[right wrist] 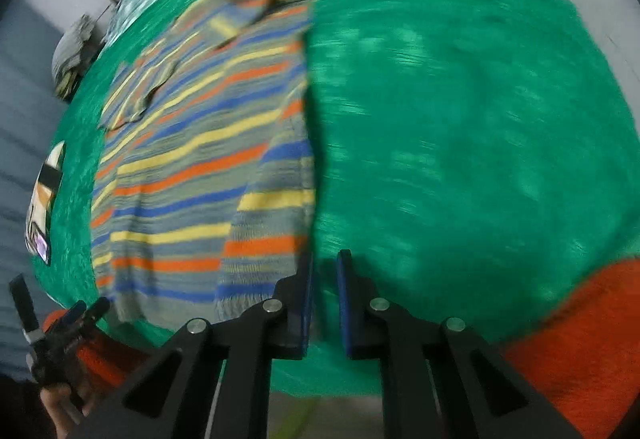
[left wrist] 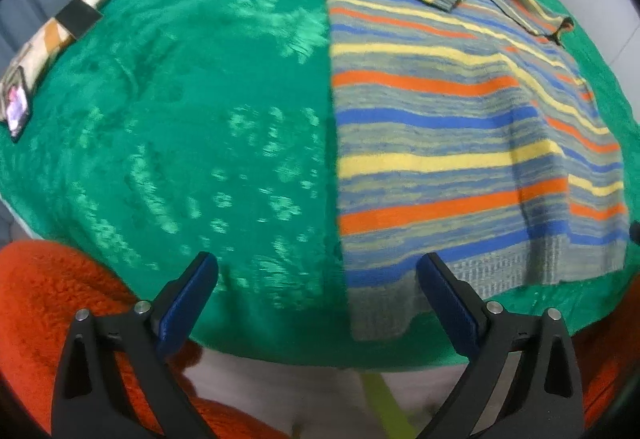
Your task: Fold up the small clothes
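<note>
Lying flat on the green bed [left wrist: 200,119], long axis near-to-far, the sweater [left wrist: 460,127] has its near hem by both grippers: left gripper [left wrist: 318,285] wide open and empty, right gripper [right wrist: 324,271] nearly closed at its right edge, grip uncertain.

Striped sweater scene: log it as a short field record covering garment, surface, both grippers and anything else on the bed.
garment: striped sweater, lying flat, sleeves folded in over the body
surface: green blanket
left gripper: open, above the sweater's hem corner, nothing between the pads
right gripper: nearly closed at the sweater's right edge; grip unclear through blur
other: phone at the blanket's left edge
</note>
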The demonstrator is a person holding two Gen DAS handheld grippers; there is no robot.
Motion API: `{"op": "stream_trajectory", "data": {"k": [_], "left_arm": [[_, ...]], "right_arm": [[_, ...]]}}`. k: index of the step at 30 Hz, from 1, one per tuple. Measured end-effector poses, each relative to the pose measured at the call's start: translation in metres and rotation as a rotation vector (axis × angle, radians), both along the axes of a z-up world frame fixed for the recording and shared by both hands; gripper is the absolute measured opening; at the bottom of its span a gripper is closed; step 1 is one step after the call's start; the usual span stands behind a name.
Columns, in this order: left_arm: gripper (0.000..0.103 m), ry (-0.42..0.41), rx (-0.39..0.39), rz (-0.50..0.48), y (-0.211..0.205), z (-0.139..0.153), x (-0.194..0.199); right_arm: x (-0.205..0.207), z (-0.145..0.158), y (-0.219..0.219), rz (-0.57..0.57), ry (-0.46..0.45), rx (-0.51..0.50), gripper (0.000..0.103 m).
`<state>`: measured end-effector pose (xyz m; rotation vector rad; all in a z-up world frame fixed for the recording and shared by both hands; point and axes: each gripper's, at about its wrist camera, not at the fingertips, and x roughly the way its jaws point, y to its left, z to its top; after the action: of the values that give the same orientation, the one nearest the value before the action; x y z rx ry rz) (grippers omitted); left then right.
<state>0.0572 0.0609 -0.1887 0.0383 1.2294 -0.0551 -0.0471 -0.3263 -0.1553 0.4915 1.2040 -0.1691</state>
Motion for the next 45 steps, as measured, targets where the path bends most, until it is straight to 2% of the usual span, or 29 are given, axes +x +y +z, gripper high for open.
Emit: {"op": "stream_trajectory", "data": {"k": [1,2,4,5,6,7,8,9,11,13,14,16,17,20,21,22,25,28,32,36,37,38,39,40,41,43,45], "left_arm": [[0.091,0.009,-0.008,-0.001,-0.002,-0.002,0.001],[0.082,0.021,-0.023,-0.006,-0.003,-0.004,0.001],[0.074,0.041,-0.058,-0.003,-0.003,-0.008,0.002],[0.069,0.043,-0.07,0.003,-0.003,-0.008,0.001],[0.049,0.044,-0.093,0.013,-0.001,-0.008,0.001],[0.033,0.048,-0.11,0.012,0.0,-0.008,0.001],[0.012,0.056,-0.125,0.006,0.0,-0.008,0.0],[0.006,0.054,-0.106,0.005,-0.001,-0.007,0.0],[0.004,0.046,-0.138,0.029,0.011,0.003,-0.003],[0.004,0.025,-0.144,0.044,0.023,0.016,-0.008],[0.004,0.02,-0.162,0.039,0.029,0.023,-0.01],[0.004,0.018,-0.146,0.018,0.032,0.029,-0.014],[0.003,0.024,-0.104,0.0,0.028,0.026,-0.016],[0.003,0.062,0.021,-0.038,0.015,0.003,-0.015],[0.003,0.065,0.037,-0.045,0.014,0.0,-0.014],[0.003,0.056,0.062,-0.057,0.012,-0.001,-0.016],[0.003,0.028,0.076,-0.063,0.014,0.006,-0.024],[0.003,0.059,0.083,-0.057,0.01,-0.007,-0.019],[0.003,0.076,0.161,-0.086,-0.003,-0.021,-0.015],[0.006,0.068,0.191,-0.101,-0.01,-0.024,-0.014],[0.008,0.073,0.201,-0.103,-0.012,-0.023,-0.016],[0.015,0.075,0.208,-0.104,-0.019,-0.024,-0.022],[0.028,0.09,0.221,-0.109,-0.02,-0.023,-0.025],[0.036,0.1,0.226,-0.112,-0.02,-0.023,-0.026],[0.051,0.107,0.225,-0.115,-0.018,-0.018,-0.03],[0.058,0.093,0.209,-0.115,-0.016,0.001,-0.035],[0.062,0.046,0.183,-0.107,-0.008,0.025,-0.039]], "right_arm": [[-0.002,0.0,-0.002,-0.005,-0.014,0.034,0.023],[-0.004,-0.002,0.0,-0.006,-0.033,0.084,0.047],[-0.004,-0.009,0.006,0.011,-0.061,0.172,0.069],[0.0,-0.016,0.011,0.03,-0.053,0.206,0.069],[0.003,-0.027,0.013,0.054,-0.035,0.245,0.069],[0.007,-0.037,0.02,0.089,-0.016,0.286,0.059],[0.01,-0.041,0.025,0.124,-0.023,0.319,0.019],[0.011,-0.04,0.028,0.148,-0.012,0.309,0.011],[0.01,-0.024,0.025,0.15,-0.039,0.268,0.011],[0.006,0.008,0.02,0.165,-0.062,0.121,0.011],[0.005,0.019,0.017,0.174,-0.071,0.086,0.011],[0.005,0.034,0.015,0.196,-0.07,0.068,0.011],[0.006,0.034,0.018,0.206,-0.056,0.062,0.011],[0.011,0.003,0.032,0.248,0.05,0.015,0.011],[0.013,-0.021,0.036,0.241,0.107,0.022,0.011],[0.015,-0.031,0.036,0.229,0.126,0.032,0.01],[0.011,-0.03,0.033,0.167,0.098,0.064,0.01],[0.007,-0.029,0.03,0.145,0.087,0.084,0.01],[0.01,-0.042,0.025,0.137,0.107,0.081,0.01],[0.008,-0.041,0.032,0.134,0.094,0.074,0.01],[0.008,-0.039,0.033,0.132,0.09,0.075,0.011],[0.004,-0.04,0.03,0.135,0.09,0.075,0.015],[0.004,-0.038,0.031,0.142,0.101,0.074,0.019],[0.002,-0.037,0.029,0.146,0.113,0.073,0.029],[0.001,-0.035,0.029,0.149,0.126,0.07,0.04],[-0.004,-0.024,0.025,0.162,0.137,0.051,0.047],[-0.007,-0.002,0.013,0.185,0.119,0.01,0.047]]}}
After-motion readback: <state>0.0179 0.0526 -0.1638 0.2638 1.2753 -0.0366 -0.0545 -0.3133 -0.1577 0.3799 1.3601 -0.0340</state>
